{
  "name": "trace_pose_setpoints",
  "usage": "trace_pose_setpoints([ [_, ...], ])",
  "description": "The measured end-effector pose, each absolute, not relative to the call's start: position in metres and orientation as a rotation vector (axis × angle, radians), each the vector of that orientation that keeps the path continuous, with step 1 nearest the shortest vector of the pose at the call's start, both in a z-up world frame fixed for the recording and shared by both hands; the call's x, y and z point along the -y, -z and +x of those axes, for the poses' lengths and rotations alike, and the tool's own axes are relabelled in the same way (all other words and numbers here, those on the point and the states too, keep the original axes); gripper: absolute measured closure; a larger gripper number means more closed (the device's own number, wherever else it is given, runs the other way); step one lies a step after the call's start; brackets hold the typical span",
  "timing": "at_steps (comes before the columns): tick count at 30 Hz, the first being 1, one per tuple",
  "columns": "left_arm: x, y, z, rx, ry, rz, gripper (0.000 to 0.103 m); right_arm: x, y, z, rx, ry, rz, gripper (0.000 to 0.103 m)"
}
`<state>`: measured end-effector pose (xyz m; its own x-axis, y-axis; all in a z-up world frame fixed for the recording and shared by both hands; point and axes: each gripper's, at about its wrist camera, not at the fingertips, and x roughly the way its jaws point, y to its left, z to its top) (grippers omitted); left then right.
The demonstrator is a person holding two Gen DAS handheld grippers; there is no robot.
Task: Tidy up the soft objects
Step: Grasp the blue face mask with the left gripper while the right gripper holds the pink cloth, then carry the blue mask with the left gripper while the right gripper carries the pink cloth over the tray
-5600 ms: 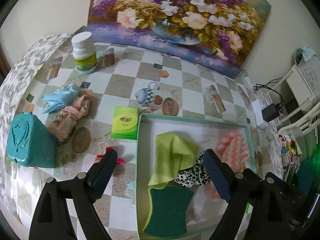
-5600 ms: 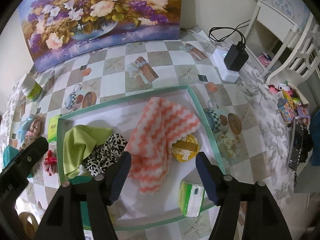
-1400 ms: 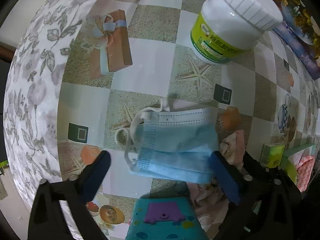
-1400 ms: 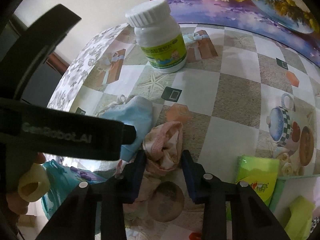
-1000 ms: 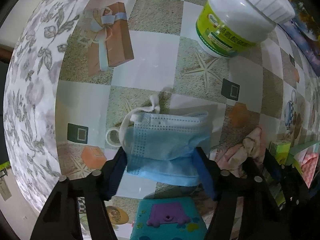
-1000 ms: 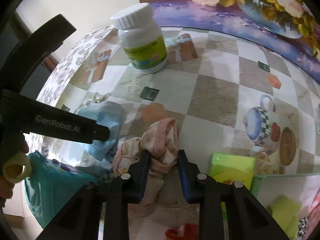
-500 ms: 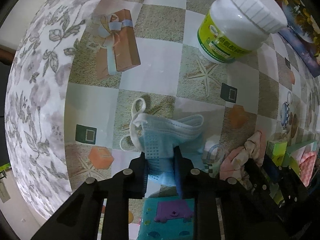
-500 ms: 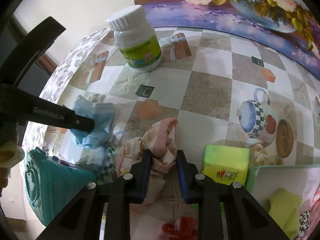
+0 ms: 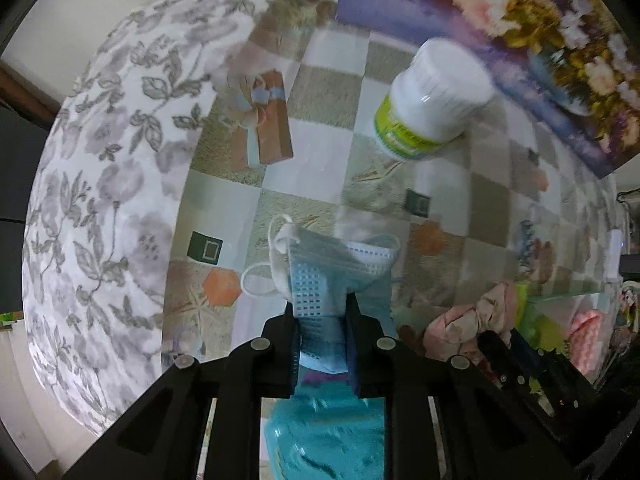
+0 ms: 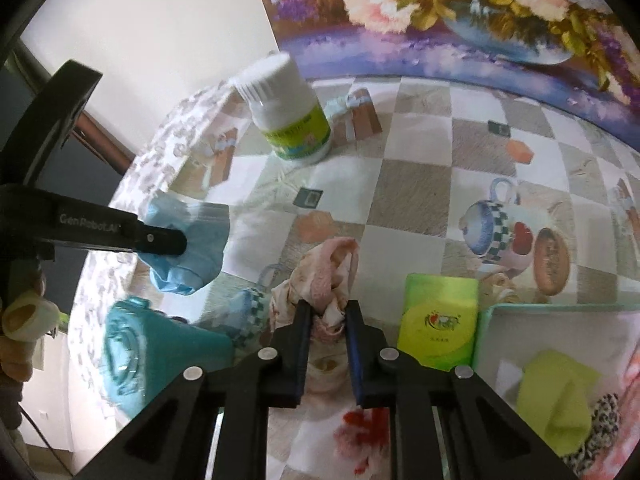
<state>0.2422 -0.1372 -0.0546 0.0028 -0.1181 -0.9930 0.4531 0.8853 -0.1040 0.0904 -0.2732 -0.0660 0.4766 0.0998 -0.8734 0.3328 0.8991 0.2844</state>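
Checked tablecloth [image 10: 416,184] | my left gripper [image 9: 322,320] clamps face mask [image 9: 320,276] | my right gripper [image 10: 326,316] pinches pink cloth [image 10: 328,276] | both not yet in tray [image 10: 486,320], which holds several cloths.

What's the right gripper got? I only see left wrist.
Observer: The right gripper has its jaws shut on the pink cloth.
Operator: Tray got room?
Observer: A yellow-green cloth and a leopard-print piece lie in the tray; bare white floor shows beside them.
Operator: Any strays outside it?
Observer: A red-and-pink item, blurred, lies outside the tray, close under the right gripper.
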Motion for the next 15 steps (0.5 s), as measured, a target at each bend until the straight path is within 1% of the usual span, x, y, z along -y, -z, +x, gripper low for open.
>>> trace_pose_setpoints([
  [4, 0.129, 0.024, 0.227, -1.442, 0.478, 0.238, 0.084, 0.273, 0.045, 0.075, -1.039, 0.153, 0.467, 0.085],
  [9, 0.128, -0.014, 0.189, -1.33, 0.51, 0.162, 0.084, 0.275, 0.016, 0.055, -0.986, 0.176, 0.485, 0.085],
  [12, 0.12, -0.029, 0.166, -1.265, 0.514, 0.112, 0.084, 0.275, -0.002, 0.036, -0.954, 0.199, 0.48, 0.085],
  [15, 0.134, -0.04, 0.134, -1.209, 0.535, 0.067, 0.084, 0.279, -0.016, 0.02, -0.93, 0.225, 0.488, 0.085],
])
